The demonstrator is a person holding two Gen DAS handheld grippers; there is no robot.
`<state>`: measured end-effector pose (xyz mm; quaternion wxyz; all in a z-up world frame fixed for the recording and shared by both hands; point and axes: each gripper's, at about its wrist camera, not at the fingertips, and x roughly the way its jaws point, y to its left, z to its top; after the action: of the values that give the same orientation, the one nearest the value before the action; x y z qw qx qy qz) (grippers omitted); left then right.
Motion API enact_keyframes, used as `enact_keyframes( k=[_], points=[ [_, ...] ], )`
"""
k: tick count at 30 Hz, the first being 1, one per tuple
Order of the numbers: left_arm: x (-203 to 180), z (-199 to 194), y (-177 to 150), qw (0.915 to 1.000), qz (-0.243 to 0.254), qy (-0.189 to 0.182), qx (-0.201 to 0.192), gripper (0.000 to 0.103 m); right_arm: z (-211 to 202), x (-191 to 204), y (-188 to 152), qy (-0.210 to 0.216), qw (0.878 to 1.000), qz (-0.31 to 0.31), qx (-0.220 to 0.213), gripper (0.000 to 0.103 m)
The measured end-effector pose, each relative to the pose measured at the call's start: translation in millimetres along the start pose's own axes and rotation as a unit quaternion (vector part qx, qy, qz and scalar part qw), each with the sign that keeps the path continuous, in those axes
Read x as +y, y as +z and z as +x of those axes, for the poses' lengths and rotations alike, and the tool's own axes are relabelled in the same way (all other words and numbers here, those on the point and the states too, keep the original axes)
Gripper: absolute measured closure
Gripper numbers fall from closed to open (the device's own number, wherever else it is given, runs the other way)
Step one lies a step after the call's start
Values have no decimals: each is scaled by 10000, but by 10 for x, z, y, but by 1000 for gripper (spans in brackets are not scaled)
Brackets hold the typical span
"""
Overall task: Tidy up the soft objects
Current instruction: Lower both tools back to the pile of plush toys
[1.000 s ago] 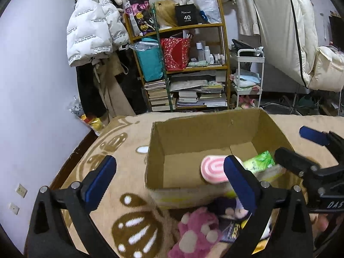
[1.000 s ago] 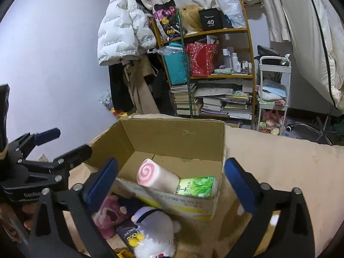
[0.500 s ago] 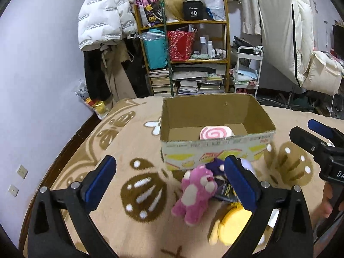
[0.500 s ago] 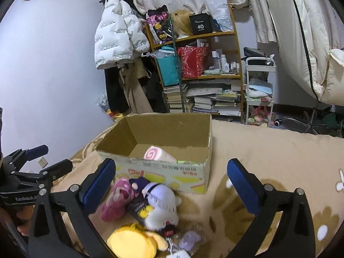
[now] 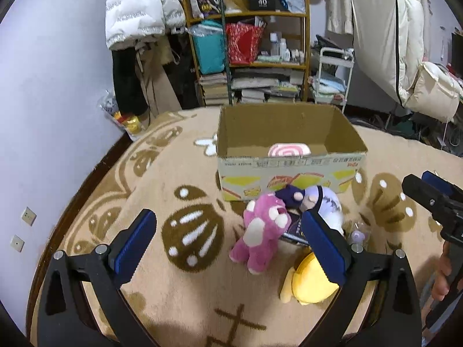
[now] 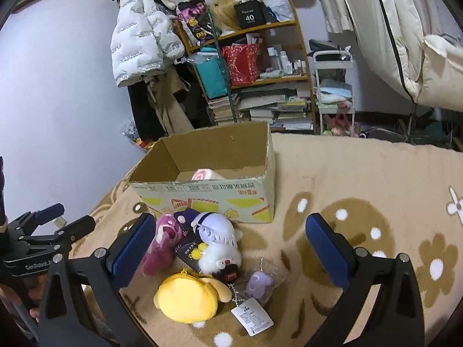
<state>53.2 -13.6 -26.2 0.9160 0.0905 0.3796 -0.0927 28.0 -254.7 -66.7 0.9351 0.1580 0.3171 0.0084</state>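
Note:
An open cardboard box stands on the beige carpet with a pink swirl roll inside. In front of it lie a pink plush bear, a white plush with a purple cap, a yellow plush and a small purple charm with a tag. My left gripper is open and empty, hovering short of the pink bear. My right gripper is open and empty above the toy pile.
The patterned carpet spreads around the box. Behind it stand a cluttered wooden shelf with books, a white cart, hanging coats and bedding at the right.
Both grippers have pulled back and risen away from the box, so it looks smaller and the toy pile in front of it has come fully into view. Both stay open.

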Motion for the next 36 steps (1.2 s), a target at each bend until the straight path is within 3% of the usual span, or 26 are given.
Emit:
enact_keyframes(
  k=[10,28,36],
  points=[
    [132,393,-30,9968,-450,-370,544,4,376,9,-167,114,9956,163,920,0],
    [-105,1097,-41,9854,-388,-697,1502,3,948,276,-431,215,9815,-337,1871,0],
    [-226,1421,-157,9762,-196,-504,2102,4,1169,384,-538,221,9706,-770,2271,0]
  ],
)
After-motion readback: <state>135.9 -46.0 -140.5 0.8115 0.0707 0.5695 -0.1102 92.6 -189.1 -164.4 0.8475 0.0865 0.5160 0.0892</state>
